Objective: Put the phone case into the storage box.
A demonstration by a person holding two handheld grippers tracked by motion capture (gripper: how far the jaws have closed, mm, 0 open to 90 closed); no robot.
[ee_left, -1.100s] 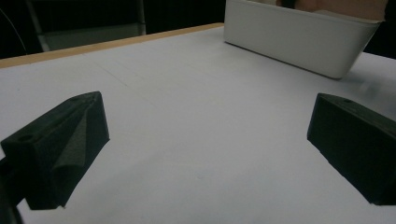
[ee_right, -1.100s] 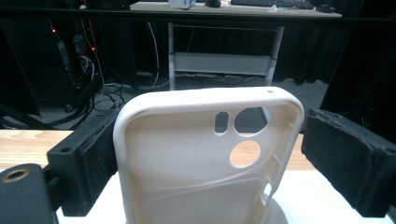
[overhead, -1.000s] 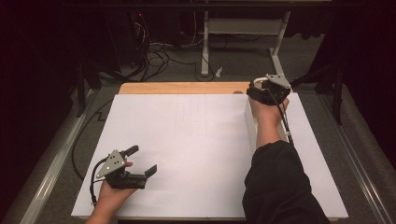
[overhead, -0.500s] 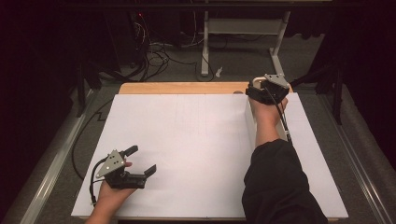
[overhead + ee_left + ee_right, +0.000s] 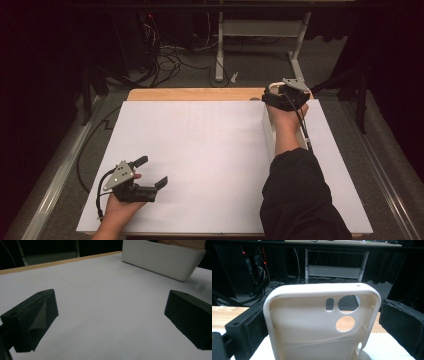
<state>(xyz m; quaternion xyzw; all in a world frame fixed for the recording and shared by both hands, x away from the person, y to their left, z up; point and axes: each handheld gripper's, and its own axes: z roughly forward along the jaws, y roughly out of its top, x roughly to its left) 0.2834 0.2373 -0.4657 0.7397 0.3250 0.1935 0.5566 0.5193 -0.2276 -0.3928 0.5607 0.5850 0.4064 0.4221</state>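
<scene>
A cream-white phone case (image 5: 312,322) with camera cut-outs stands upright between the jaws of my right gripper (image 5: 322,325). Both black pads (image 5: 249,327) lie against its side edges. The jaws have just been opening a little, with the case still between them. In the high view the right gripper (image 5: 280,95) is at the far end of a white bin (image 5: 268,132), near the table's far edge. My left gripper (image 5: 152,171) rests low at the front left of the white table sheet (image 5: 210,150). Its jaws stand wide open with nothing between them (image 5: 110,322).
The white bin (image 5: 162,260) lies lengthwise under the person's right forearm and dark sleeve (image 5: 300,200). A wooden strip (image 5: 195,94) runs along the table's far edge. Beyond it are cables (image 5: 165,55) and a grey frame (image 5: 260,30) on the floor.
</scene>
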